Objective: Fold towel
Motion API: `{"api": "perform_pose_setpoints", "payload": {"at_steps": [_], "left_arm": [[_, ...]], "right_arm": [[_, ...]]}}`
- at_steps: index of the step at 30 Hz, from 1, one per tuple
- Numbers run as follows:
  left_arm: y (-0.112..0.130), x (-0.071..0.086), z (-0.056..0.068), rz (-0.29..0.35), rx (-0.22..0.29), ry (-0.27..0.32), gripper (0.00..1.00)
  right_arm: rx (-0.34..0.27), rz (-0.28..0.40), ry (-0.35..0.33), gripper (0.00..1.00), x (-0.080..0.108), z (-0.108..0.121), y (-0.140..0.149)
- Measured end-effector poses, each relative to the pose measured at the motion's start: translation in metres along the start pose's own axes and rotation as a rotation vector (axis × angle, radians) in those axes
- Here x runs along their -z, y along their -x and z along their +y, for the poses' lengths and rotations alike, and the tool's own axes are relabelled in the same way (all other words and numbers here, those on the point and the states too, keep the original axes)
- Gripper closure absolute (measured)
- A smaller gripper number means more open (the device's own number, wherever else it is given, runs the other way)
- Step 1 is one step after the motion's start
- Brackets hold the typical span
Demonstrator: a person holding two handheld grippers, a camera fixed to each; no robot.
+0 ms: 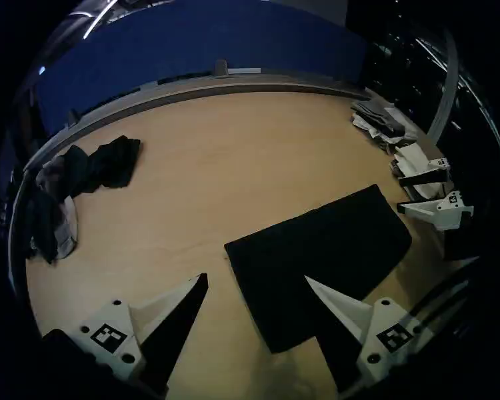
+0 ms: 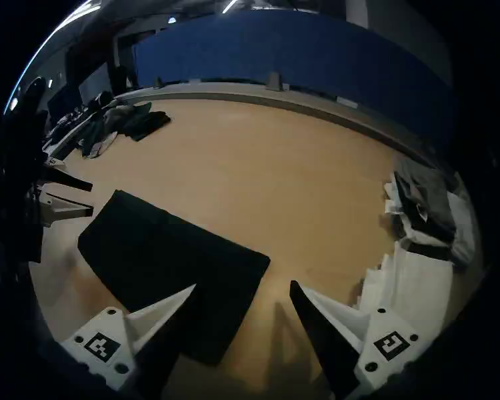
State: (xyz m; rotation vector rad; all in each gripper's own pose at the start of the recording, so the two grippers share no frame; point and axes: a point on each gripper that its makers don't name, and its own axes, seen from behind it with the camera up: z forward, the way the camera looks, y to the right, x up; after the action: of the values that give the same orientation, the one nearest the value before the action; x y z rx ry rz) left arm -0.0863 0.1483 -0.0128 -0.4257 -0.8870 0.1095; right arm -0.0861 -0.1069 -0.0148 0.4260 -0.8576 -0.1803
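A: Nearest first. How does the left gripper (image 1: 257, 278) stand?

B: Spread wide, with nothing between its fingers. One finger shows over bare wood, the other over a corner of the towel (image 1: 323, 253).

A: And the right gripper (image 2: 243, 285)?

B: Also spread wide and gripping nothing. In the right gripper view its one finger overlaps the towel's near edge, and the other is over the table (image 2: 283, 173).

A: Where is the towel?

B: It lies flat on the light wooden table between the two grippers. It is a dark, roughly rectangular cloth, set at an angle.

A: And farther off?

B: In the left gripper view there is a heap of dark clothes (image 1: 100, 167) near the table's far left edge, well apart from the towel. A folded stack (image 1: 380, 120) sits at the far right. Behind the table runs a blue partition (image 1: 203, 40).
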Motion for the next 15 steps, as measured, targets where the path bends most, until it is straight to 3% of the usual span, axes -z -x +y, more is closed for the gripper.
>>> {"api": "perform_pose_setpoints", "payload": {"at_steps": [6, 15], "left_arm": [[0.005, 0.008, 0.002, 0.002, -0.009, -0.008, 0.03], [0.022, 0.031, 0.007, 0.007, 0.026, -0.012, 0.03]], "right_arm": [[-0.002, 0.002, -0.005, 0.0, 0.007, -0.001, 0.002], [0.011, -0.013, -0.016, 0.0, 0.021, -0.011, 0.018]]}}
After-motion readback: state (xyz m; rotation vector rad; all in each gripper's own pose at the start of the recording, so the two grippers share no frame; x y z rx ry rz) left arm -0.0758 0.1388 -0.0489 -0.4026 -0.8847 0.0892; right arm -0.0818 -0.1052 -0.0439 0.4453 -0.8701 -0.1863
